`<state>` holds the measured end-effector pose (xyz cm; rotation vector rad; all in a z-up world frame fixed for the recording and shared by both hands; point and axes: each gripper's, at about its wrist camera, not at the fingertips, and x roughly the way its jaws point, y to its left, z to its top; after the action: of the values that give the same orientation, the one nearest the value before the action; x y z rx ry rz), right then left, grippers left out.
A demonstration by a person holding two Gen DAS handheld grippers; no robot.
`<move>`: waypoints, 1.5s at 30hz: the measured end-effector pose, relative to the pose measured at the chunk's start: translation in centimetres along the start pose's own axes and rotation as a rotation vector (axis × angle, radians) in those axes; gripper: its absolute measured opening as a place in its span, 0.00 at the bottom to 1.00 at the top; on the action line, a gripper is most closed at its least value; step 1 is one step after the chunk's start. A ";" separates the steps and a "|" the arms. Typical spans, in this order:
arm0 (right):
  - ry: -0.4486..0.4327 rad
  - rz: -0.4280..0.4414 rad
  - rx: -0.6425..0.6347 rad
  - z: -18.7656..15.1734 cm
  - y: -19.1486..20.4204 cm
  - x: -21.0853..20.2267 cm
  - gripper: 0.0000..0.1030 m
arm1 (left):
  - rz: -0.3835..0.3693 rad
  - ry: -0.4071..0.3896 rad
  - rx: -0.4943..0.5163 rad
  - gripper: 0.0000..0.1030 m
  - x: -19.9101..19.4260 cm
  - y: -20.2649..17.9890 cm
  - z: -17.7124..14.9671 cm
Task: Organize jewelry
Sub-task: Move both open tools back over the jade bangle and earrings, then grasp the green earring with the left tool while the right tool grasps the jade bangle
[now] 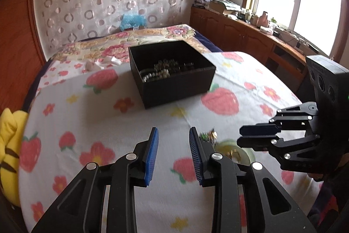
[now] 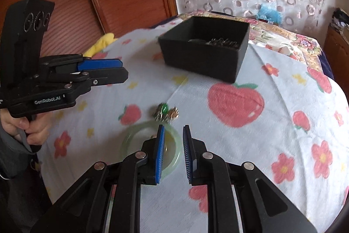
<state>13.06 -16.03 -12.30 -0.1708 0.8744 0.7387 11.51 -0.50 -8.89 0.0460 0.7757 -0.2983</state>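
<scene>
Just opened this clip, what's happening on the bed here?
A person holds a two-finger gripper in each hand above a strawberry-print sheet. Neither grips anything: the left gripper and the right gripper both show an empty gap between their fingers. A pale green bangle and a small cluster with a green stone lie loose on the sheet near the right gripper. The black box behind already holds beads and chains.

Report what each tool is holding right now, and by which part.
Nothing is held. Left tool and right tool are both open and empty; the green bangle lies on the bedsheet.
</scene>
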 end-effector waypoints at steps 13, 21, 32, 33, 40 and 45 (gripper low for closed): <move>0.021 -0.092 -0.014 -1.2 -0.4 0.1 0.08 | 0.003 0.053 0.022 0.32 -0.4 -1.6 -2.4; 0.018 -0.104 -0.020 -1.4 -0.7 0.3 0.09 | -0.006 0.081 0.035 0.32 1.3 -2.8 -1.6; 0.016 -0.093 -0.010 -1.4 -0.5 0.4 0.09 | -0.037 0.122 0.050 0.24 4.4 -4.3 0.0; 0.015 -0.093 -0.010 -1.4 -0.4 0.4 0.09 | -0.035 0.121 0.052 0.24 4.5 -4.3 0.1; 0.016 -0.094 -0.011 -1.5 -0.5 0.4 0.09 | -0.038 0.136 0.040 0.22 5.2 -4.2 0.2; 0.015 -0.093 -0.010 -1.5 -0.5 0.4 0.09 | -0.037 0.140 0.020 0.17 5.2 -3.6 -0.2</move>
<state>12.63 -16.84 -13.66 -0.2244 0.8720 0.6561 13.90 -5.21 -12.44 0.0725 0.9132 -0.3404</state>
